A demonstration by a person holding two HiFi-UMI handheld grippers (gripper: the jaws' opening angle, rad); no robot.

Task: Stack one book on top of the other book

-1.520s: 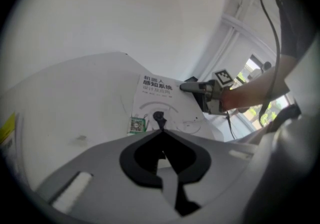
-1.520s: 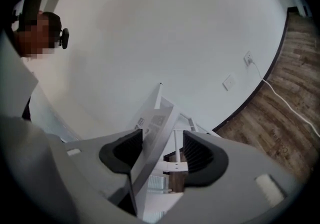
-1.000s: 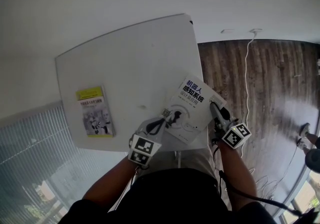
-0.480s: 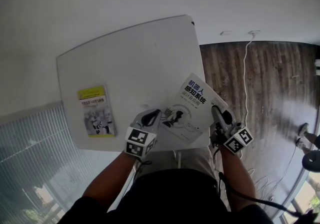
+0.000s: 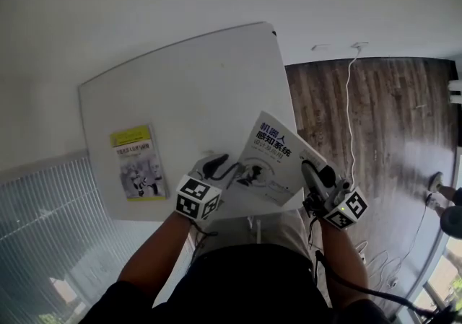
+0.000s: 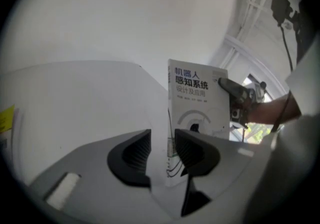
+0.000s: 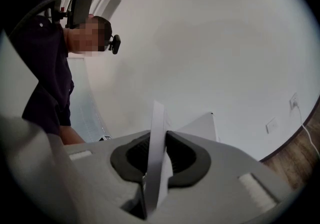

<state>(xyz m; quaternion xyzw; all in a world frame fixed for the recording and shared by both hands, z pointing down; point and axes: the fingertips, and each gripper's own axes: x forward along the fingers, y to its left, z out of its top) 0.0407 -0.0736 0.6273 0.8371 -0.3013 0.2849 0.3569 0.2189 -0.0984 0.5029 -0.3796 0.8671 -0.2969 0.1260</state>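
At the left of the head view, a yellow book (image 5: 137,162) lies flat on the white table (image 5: 188,77), near its lower left edge. Centre: left gripper (image 5: 216,169), jaws opening. The white book (image 5: 274,160) has its near edge between them, with a gap on one side. That book sits tilted over the table's lower right corner, well apart from the yellow book. Right: right gripper (image 5: 315,171) clenched on the white book's right edge, both faces pinched. Far right: wood floor (image 5: 382,113).

Left claw (image 6: 161,152) is opening, jaws loosely straddling one edge of the white book (image 5: 278,153); right claw (image 7: 159,160) clamps its opposite edge; both forearms extended.
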